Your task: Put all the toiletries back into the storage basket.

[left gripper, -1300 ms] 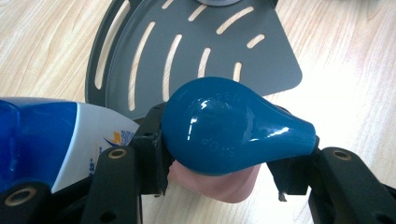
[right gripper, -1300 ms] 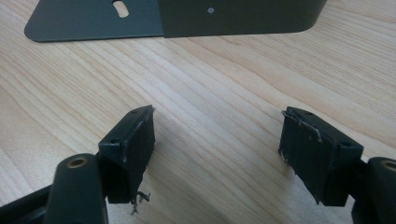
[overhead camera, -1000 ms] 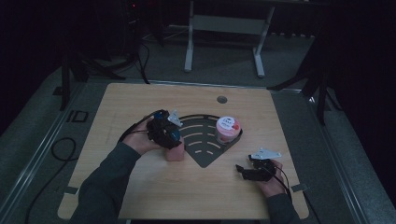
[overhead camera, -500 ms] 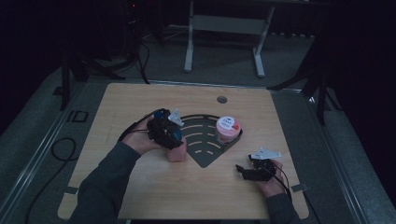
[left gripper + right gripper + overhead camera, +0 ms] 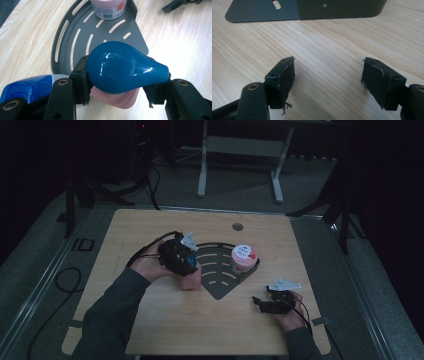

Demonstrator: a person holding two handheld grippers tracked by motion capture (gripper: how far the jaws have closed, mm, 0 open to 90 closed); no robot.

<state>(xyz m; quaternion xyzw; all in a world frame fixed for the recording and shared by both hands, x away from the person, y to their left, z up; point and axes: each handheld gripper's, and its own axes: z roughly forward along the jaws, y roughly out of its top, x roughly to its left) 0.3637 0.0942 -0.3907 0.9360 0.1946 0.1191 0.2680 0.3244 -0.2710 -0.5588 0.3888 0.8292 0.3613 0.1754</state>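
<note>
Wooden desk (image 5: pixel 150 330), dim room.
My left gripper (image 5: pixel 122 85) pinches a blue bulb-shaped object (image 5: pixel 122 70) between its fingers; my right gripper (image 5: pixel 328 82) rests low, fingers spread.

Slotted plate (image 5: pixel 220 275) at centre of worktop (image 5: pixel 150 320); jar (image 5: pixel 244 258) on its right part; bottle (image 5: pixel 190 279) at its left edge.
</note>
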